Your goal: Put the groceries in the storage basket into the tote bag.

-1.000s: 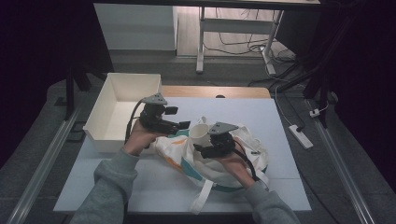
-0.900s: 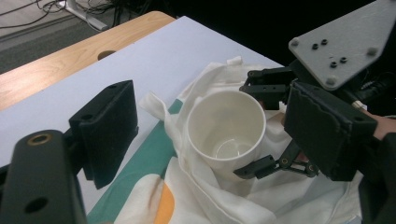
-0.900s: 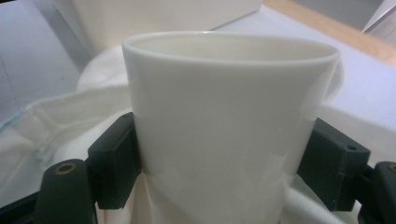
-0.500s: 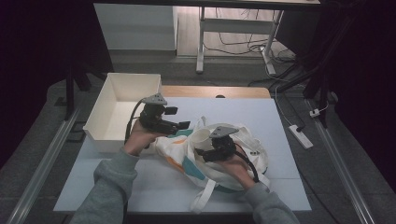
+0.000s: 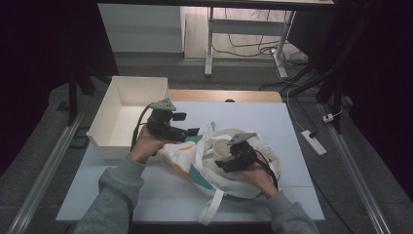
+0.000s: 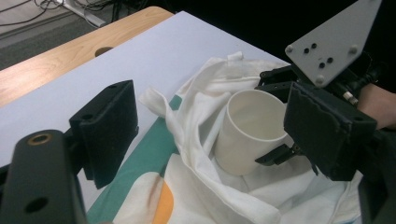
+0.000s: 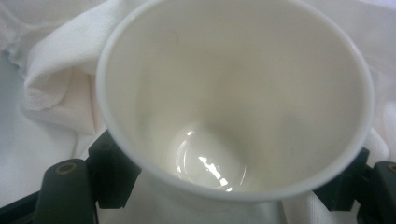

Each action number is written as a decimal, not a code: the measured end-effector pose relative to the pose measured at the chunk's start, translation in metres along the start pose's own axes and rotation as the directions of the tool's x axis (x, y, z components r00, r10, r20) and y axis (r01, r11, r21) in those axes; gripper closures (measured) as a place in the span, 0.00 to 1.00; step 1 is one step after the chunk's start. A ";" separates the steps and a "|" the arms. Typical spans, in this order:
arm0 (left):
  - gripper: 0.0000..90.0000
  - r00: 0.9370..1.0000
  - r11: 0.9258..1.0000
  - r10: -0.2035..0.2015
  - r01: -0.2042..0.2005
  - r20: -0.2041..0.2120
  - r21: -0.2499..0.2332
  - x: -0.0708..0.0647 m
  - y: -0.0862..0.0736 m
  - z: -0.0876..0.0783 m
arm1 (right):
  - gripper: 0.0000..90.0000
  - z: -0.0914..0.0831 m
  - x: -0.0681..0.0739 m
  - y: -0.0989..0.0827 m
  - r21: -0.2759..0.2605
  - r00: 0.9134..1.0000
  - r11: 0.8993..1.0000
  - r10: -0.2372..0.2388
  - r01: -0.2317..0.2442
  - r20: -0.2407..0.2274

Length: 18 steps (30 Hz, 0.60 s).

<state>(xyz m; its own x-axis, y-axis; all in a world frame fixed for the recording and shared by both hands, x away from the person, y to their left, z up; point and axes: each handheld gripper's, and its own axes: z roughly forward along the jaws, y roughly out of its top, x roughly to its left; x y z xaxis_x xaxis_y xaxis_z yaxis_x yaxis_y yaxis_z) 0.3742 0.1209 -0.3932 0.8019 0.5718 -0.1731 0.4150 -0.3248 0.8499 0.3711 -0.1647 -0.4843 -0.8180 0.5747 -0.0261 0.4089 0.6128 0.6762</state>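
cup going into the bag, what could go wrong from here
1. The right tool holds the thin white cup by its sides; it could be squashed.
2. Loose folds of the cloth bag crowd the cup and could snag or tip it.
3. The left tool stands open, gripping no cloth, so the mouth may sag shut.

You have a white paper cup (image 6: 250, 133) in a white tote bag (image 6: 205, 186) printed teal and orange, perhaps striped; black jaws.
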 end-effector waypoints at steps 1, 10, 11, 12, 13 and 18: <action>0.20 1.000 1.000 0.000 0.000 0.000 0.001 0.000 0.000 0.000 | 0.25 0.001 0.001 0.000 -0.002 1.000 1.000 -0.004 0.004 0.006; 0.20 1.000 1.000 0.000 0.000 -0.001 0.008 0.000 -0.002 0.001 | 0.26 -0.008 -0.010 -0.001 0.048 1.000 0.999 0.002 -0.002 0.005; 0.20 1.000 1.000 -0.001 0.001 0.000 0.006 0.001 -0.002 0.001 | 0.25 -0.010 -0.012 -0.003 0.046 1.000 0.999 0.007 -0.007 -0.003; 0.20 1.000 1.000 -0.002 0.002 -0.001 0.006 0.001 -0.002 0.001 | 0.25 -0.010 -0.013 -0.004 0.039 1.000 0.999 0.014 -0.014 -0.006; 0.20 1.000 1.000 -0.003 0.003 -0.001 0.009 0.002 -0.002 0.002 | 0.25 -0.010 -0.012 -0.005 0.033 1.000 0.999 0.010 -0.010 -0.005; 0.20 1.000 1.000 0.000 0.000 0.000 0.013 0.001 -0.002 0.003 | 0.25 -0.007 -0.009 -0.003 0.025 1.000 1.000 -0.011 0.010 0.013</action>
<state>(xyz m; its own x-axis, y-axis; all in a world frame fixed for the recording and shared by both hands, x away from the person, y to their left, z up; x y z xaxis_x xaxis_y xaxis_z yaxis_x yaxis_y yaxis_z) 0.3752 0.1195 -0.3964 0.8020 0.5718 -0.1726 0.4204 -0.3350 0.8432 0.3741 -0.1759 -0.4810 -0.8169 0.5752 -0.0431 0.4106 0.6323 0.6570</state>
